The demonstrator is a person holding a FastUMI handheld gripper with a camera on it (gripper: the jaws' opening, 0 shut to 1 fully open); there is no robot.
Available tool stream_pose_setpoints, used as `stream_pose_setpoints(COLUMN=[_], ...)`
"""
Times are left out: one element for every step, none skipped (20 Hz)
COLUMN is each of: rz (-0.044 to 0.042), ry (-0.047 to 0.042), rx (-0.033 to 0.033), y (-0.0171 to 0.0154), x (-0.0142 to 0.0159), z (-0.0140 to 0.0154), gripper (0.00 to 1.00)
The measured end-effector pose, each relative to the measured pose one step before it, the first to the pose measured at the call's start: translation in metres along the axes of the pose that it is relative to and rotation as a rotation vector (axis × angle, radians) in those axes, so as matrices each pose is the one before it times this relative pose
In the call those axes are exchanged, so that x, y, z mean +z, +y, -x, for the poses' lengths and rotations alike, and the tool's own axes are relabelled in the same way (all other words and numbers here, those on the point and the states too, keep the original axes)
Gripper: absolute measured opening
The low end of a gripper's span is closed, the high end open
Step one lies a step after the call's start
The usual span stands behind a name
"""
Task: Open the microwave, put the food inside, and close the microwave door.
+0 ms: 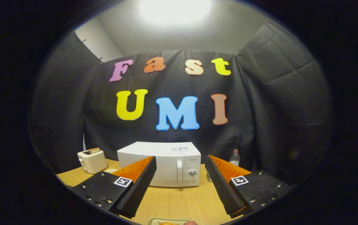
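Standing beyond the spread, empty tool (pixel 180 175), the microwave (pixel 160 167) has its door closed.

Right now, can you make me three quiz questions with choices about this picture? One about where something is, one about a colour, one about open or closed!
1. Where is the toaster?
A. on top of the microwave
B. on the table, beside the microwave
C. between the fingers

2. What colour is the microwave?
A. white
B. red
C. black

3. The microwave door is:
A. wide open
B. missing
C. closed

Answers: 1 B, it stands apart on the table. 2 A, its whole body is white. 3 C, the door sits flush; the gripper is open, its fingers holding nothing.
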State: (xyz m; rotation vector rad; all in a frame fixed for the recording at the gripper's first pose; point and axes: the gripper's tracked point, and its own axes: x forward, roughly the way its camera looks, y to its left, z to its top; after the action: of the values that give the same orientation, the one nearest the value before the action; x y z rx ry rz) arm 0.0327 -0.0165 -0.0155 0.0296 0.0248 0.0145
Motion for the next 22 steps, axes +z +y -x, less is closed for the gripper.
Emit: stream_pose_setpoints(rz=[-0.00053, -0.0004, 0.00215, 0.00298, -0.00241, -0.00527, -0.00387, -0.00242, 0.00057, 0.00317, 0.00391, 0.00433, 0.00443, 0.00196, 0.00003, -0.00131, -0.00183, -0.00266, -0.00255, -0.00334, -0.00502, -0.00534], ry=[0.00175, 0.00102, 0.00267, 0.0068, 0.00943, 0.01171, 0.00732, -0.00071, 0.00048, 0.00706, 0.01206, 0.01605, 0.01311, 0.01143, 0.00865, 0.00893, 0.00981, 0.0106, 0.01043, 0.01262, 0.01139, 0.01252], rx=[0.00572, 0.00228, 0.00128, 0.00381, 0.0108, 0.01254, 0.01387, 0.01391, 0.01029, 0.0054, 0.00505, 0.00426, 0.00264, 0.00096, 0.00234, 0.00102, 0.00144, 0.00191, -0.00094, -0.00057, -0.00239, -0.001], y=[-0.00088, -0.0014, -0.0017, -0.00075, 0.00133, 0.00166, 0.00074, 0.00126, 0.0001, -0.00059, -0.00024, -0.00028, -0.00106, -0.00133, -0.00165, -0.00186, -0.00142, -0.00178, -0.00235, -0.00245, -0.00124, -0.00174], x=[-0.00185, -0.00193, -0.00385, -0.0042, -0.00486, -0.0044, -0.00326, -0.00135, -0.00407, -0.00482, -0.00753, -0.00495, -0.00744, -0.0054, -0.00533, -0.00528, -0.00614, -0.0054, -0.00623, -0.00603, -0.00571, -0.00542], z=[-0.00613, -0.00792, -0.00828, -0.00862, -0.00902, -0.00898, -0.00779, -0.00777, -0.00851, -0.00789, -0.00802, -0.00621, -0.00926, -0.00725, -0.00734, -0.00751, -0.00734, -0.00722, -0.00755, -0.00635, -0.00695, -0.00603], gripper=[0.99, 0.99, 0.99, 0.99, 0.99, 0.99, 0.99, 0.99, 0.99, 0.99, 0.99, 0.99, 0.99, 0.99, 0.99, 0.99, 0.99, 0.99, 0.99, 0.99, 0.99, 0.99])
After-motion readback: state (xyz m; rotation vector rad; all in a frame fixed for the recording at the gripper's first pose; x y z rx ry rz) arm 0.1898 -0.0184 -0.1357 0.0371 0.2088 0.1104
